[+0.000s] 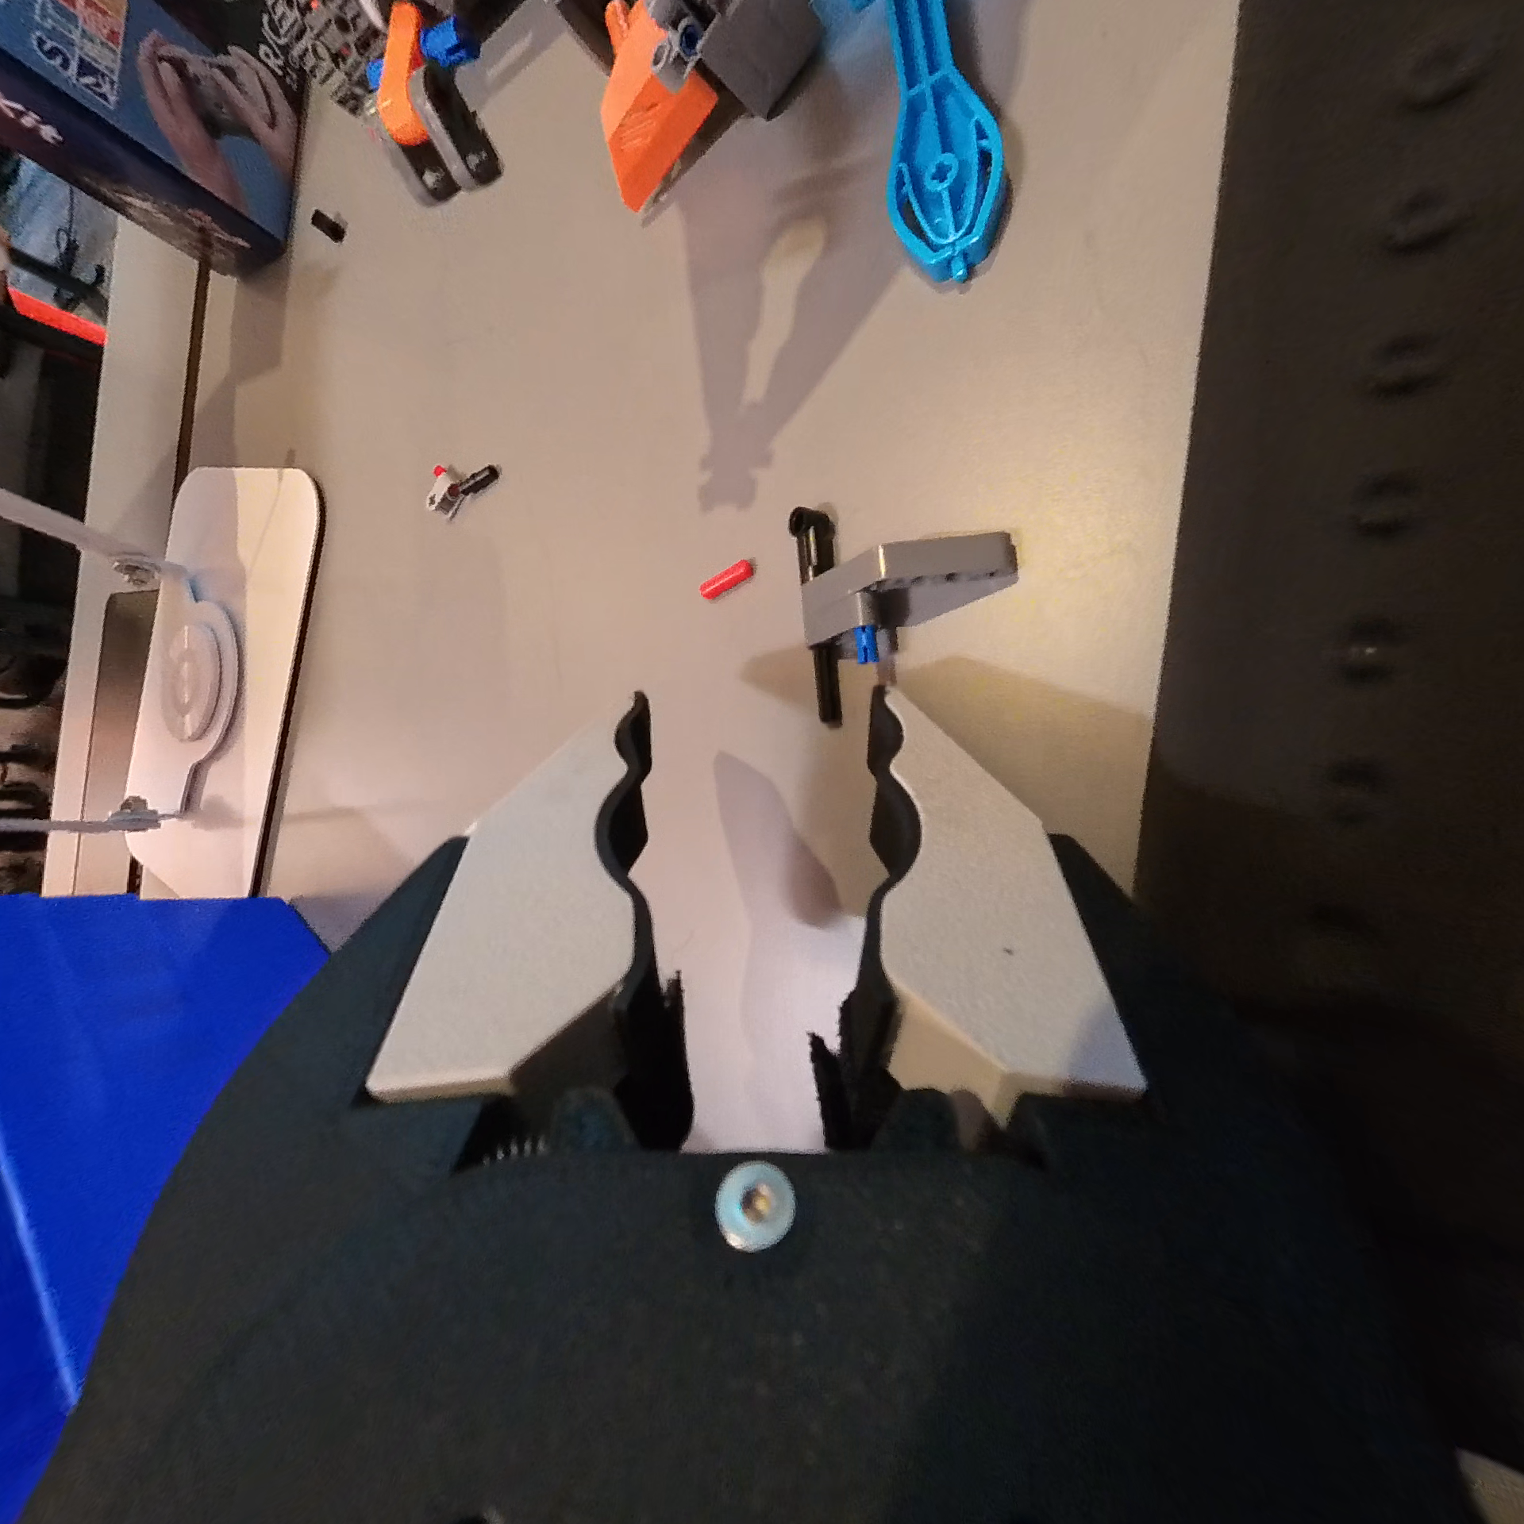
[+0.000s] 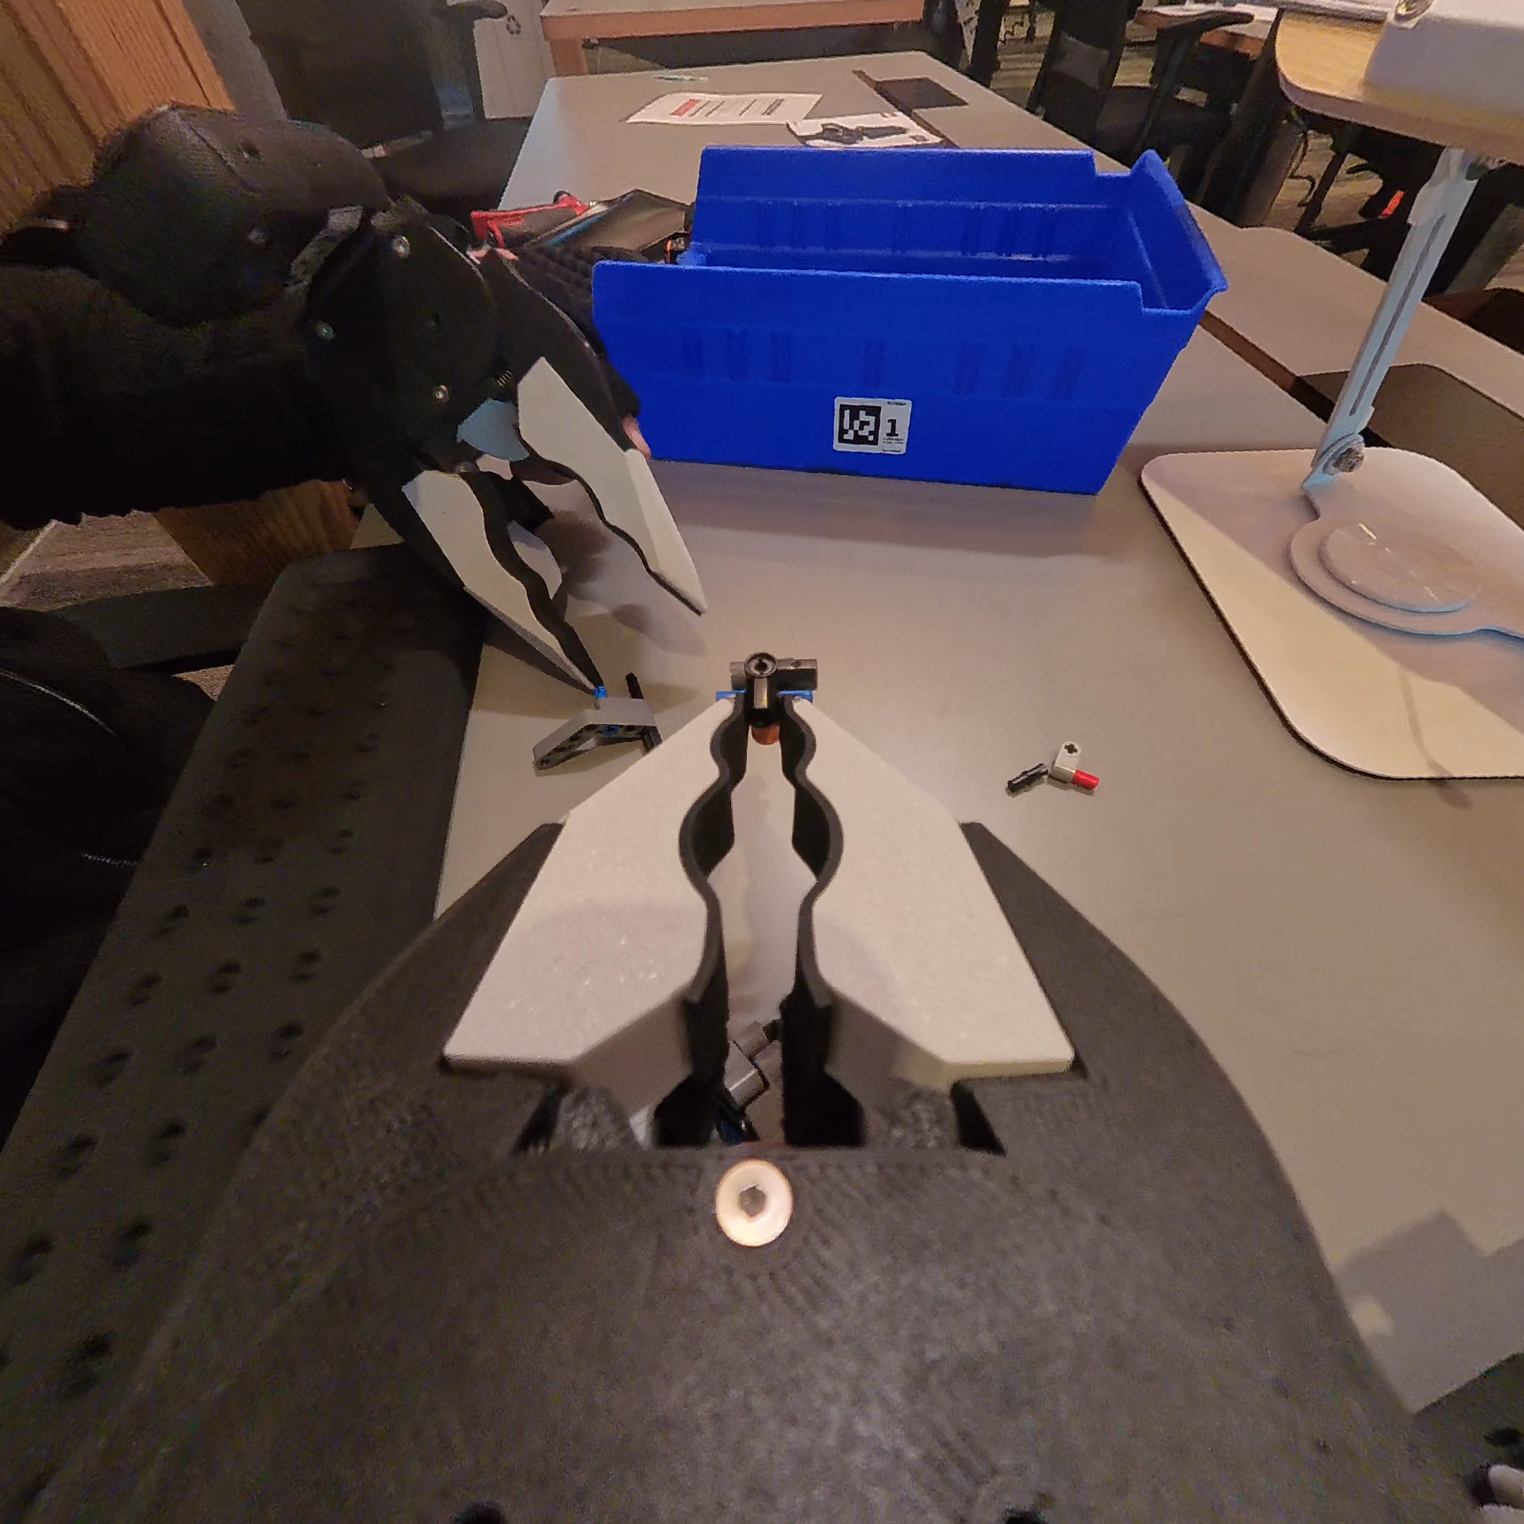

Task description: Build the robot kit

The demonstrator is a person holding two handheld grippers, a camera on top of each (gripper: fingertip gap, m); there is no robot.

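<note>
My left gripper (image 2: 651, 651) gapes, one tip touching the grey angled piece (image 2: 598, 734); my right gripper (image 2: 763, 709) pinches a small black connector (image 2: 763, 680); I'd keep it steady.

My left hand-held gripper (image 1: 759, 701) is angled down, fingers spread wide, one tip apparently touching something. My right hand-held gripper (image 2: 763, 713) is level, fingertips pinched nearly together. A dark-sleeved hand (image 2: 165, 272) carries the left.
</note>
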